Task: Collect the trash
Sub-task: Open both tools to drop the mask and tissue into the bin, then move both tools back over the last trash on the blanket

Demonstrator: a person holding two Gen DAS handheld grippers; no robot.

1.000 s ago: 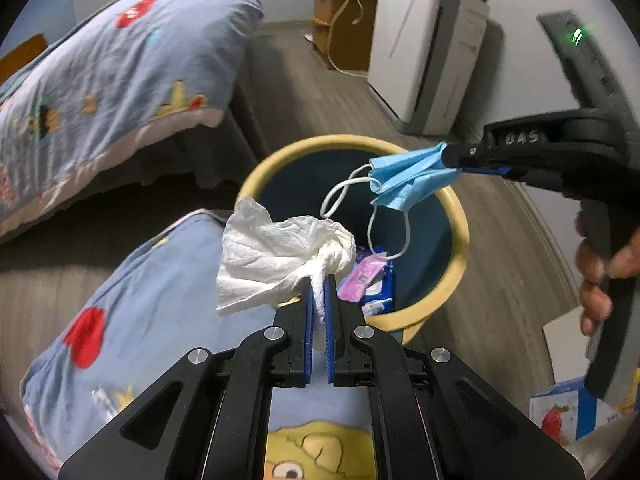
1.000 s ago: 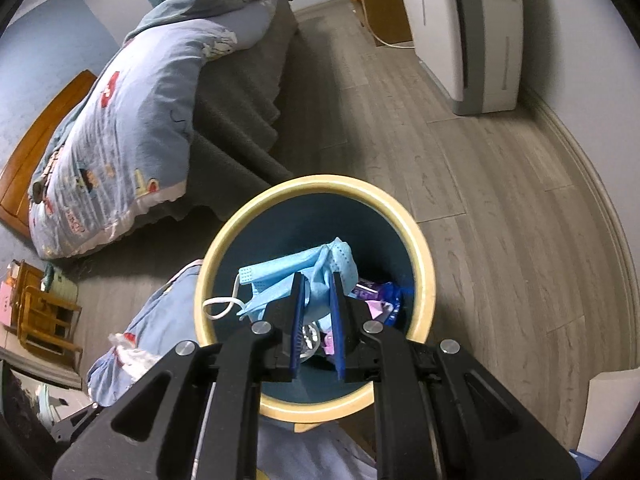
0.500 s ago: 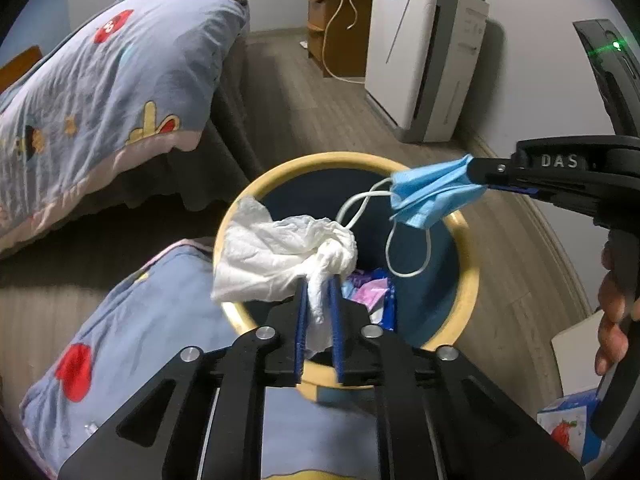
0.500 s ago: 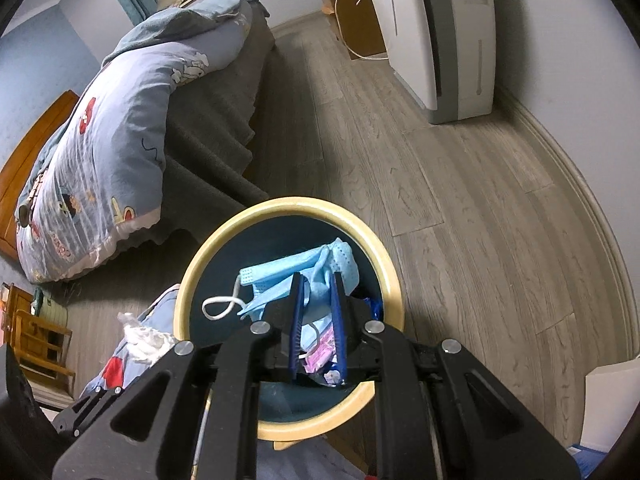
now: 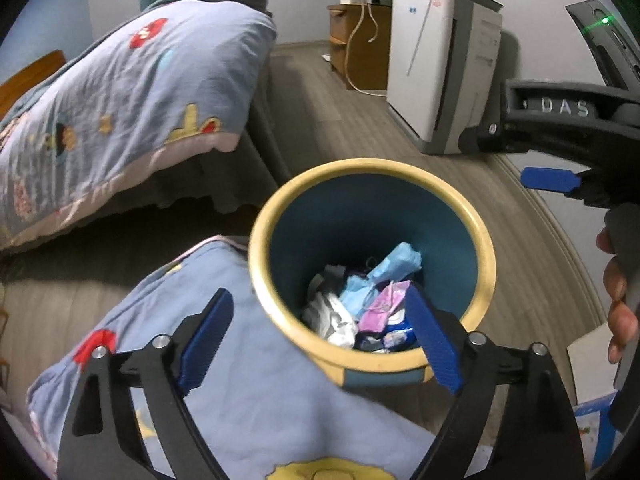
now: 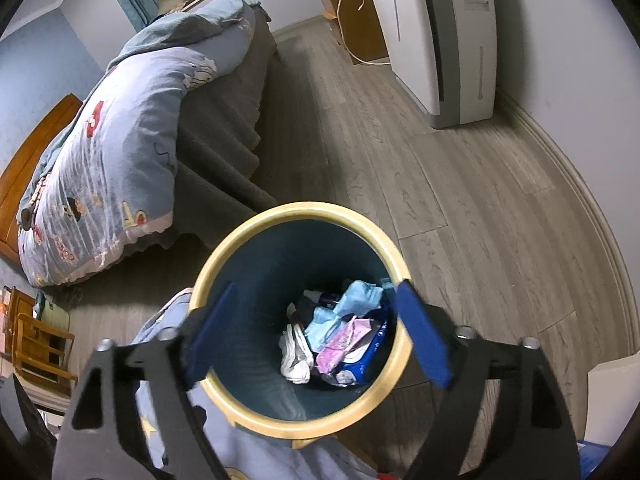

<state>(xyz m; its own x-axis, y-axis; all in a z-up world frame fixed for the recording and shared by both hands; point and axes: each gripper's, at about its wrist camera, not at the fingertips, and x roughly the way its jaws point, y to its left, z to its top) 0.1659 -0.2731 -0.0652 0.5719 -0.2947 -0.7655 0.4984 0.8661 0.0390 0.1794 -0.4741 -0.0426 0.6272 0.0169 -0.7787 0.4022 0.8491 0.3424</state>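
Above the yellow-rimmed trash bin (image 5: 486,240) you hold both grippers, each angled down toward its dark blue inside. Your left gripper (image 5: 320,338) has its jaws spreading wide apart with nothing between the blue pads; one pad hangs over the blue cartoon-print quilt (image 5: 248,408) beside the bin, the other over the bin's near rim. Your right gripper (image 6: 316,334) is likewise opening, its jaws wide and empty, framing the mouth of the bin from above. In the left wrist view that right gripper reaches in from the right edge, and your fingers (image 5: 620,312) wrap its handle.

Down at the bottom of the bin lies the trash: a crumpled white tissue (image 6: 296,354) on the left side of the pile, a light blue face mask (image 6: 352,296) folded on top toward the far side, a pink wrapper (image 6: 340,346) beside them, and a dark blue packet (image 6: 370,356) under the wrapper against the right wall. None of it touches either gripper.

The bin stands on the grey wood floor (image 6: 460,200), with the quilt draped up against its near left side. A bed (image 6: 120,168) with a matching blue cover runs along the left, a white air purifier (image 6: 444,40) stands against the far wall, and a wooden cabinet (image 5: 356,44) with a white cable hanging down it sits next to that. A strawberry-print box (image 5: 594,432) shows at the lower right edge of the left wrist view.
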